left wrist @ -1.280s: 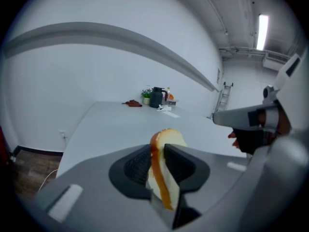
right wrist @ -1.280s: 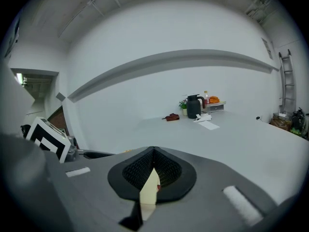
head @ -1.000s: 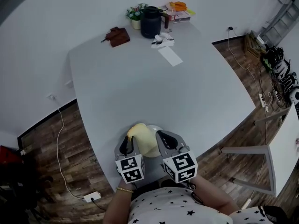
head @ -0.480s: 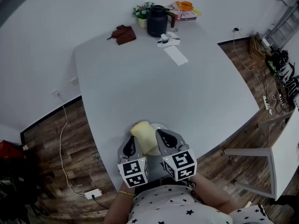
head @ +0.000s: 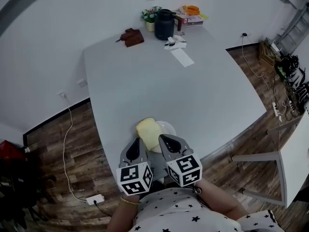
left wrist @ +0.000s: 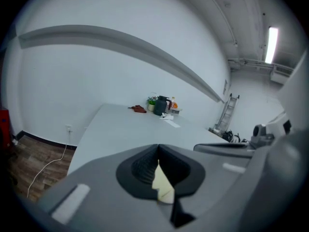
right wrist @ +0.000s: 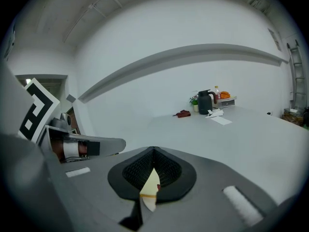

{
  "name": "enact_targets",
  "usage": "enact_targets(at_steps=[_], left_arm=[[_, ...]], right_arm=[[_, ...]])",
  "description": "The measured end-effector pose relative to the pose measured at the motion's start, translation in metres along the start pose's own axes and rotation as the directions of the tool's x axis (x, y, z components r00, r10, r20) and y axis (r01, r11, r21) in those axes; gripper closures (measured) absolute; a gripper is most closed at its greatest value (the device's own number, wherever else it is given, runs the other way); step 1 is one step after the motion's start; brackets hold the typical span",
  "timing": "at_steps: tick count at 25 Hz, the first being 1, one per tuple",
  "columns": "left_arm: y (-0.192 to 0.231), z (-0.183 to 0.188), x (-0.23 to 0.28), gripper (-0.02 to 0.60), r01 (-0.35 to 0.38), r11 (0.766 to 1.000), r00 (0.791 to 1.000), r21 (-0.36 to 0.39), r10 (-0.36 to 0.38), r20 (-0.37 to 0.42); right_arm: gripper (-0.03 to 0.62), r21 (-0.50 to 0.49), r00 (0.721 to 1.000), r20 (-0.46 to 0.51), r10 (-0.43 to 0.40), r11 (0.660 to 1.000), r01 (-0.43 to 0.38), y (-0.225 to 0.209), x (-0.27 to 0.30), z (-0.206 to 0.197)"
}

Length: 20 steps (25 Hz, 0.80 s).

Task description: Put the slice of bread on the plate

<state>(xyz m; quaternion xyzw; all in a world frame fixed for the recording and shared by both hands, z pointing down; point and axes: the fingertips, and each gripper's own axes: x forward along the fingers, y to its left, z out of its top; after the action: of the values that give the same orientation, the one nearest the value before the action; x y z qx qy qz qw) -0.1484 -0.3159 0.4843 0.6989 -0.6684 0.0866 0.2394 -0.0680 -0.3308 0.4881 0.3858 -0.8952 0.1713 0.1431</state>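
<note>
In the head view, the slice of bread (head: 147, 131) is seen lying across the left rim of the plate (head: 169, 127), at the table's (head: 159, 81) near edge. It is flanked by the left gripper (head: 137, 142) and the right gripper (head: 161, 137), probably to steady it from both sides.

In the left gripper view, the jaws are seen pressed together at the tips, and only a sliver of bread (left wrist: 163, 185) shows through the slit.

In the right gripper view, the jaws are likewise closed, with a similar sliver (right wrist: 150, 187) visible. Nothing is seen to be clamped.

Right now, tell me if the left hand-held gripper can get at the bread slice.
Probably yes. The bread slice lies just ahead of the left hand-held gripper, partly on the plate, with nothing between them. Its jaws are together, so they would need opening first.
</note>
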Motion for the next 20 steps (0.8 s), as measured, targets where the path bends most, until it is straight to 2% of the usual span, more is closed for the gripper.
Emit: enact_targets(at_steps=[9,20], left_arm=[[-0.01,-0.003,-0.02,0.574,0.007,1.0,1.0,0.019,-0.007,0.013],[-0.019,-0.001,-0.028,0.574,0.023,0.999,1.0,0.038,-0.023,0.015]], right_arm=[[0.595,-0.048,1.0,0.022,-0.001,0.999,0.002,0.011,-0.021,0.004],[0.597,-0.062,0.999,0.043,-0.009,0.998,0.012,0.015,-0.031,0.007]])
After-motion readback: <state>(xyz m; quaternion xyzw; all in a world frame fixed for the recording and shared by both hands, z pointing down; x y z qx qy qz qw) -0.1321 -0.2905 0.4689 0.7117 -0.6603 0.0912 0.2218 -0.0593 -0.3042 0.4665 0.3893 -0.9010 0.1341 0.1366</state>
